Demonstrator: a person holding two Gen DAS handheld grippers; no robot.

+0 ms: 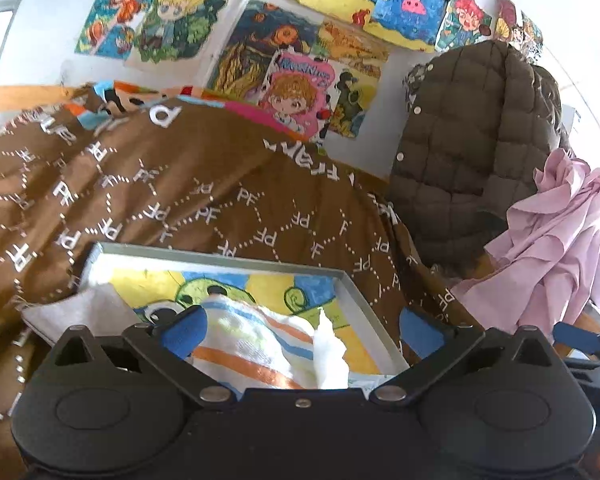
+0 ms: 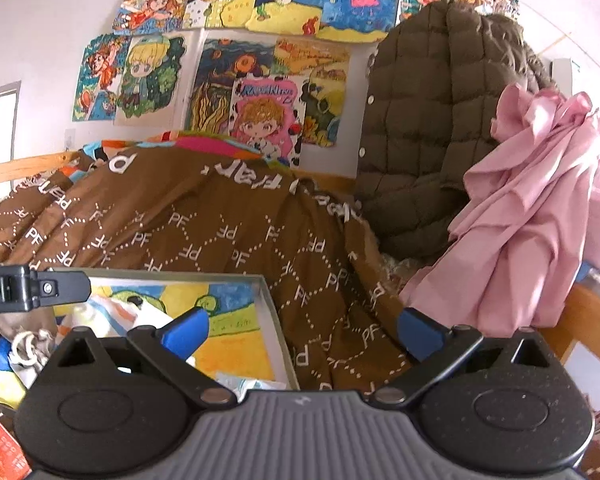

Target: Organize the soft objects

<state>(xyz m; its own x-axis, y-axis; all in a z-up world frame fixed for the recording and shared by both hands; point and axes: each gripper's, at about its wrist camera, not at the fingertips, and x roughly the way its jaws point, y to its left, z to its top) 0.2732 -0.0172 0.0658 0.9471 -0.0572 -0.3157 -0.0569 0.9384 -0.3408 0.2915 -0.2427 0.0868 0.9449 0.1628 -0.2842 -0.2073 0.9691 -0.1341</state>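
Striped towel [image 1: 256,344] lies in tray [image 1: 352,284], between spread fingers of left gripper [image 1: 300,328]. Soft, light, limp; pinch bunched fold. Right gripper [image 2: 304,332] spread wide, empty, over tray edge.

Both wrist cams sit low and close over the near edge of the grey-rimmed tray [image 1: 352,284] [image 2: 270,300], looking across the brown blanket [image 1: 204,184] [image 2: 228,216] toward the drawing-covered wall [image 1: 260,40] [image 2: 236,72]. Right view sits slightly further right; both share the tray, blanket, quilted jacket [image 1: 464,136] [image 2: 424,120] and pink cloth [image 1: 556,232] [image 2: 532,216].
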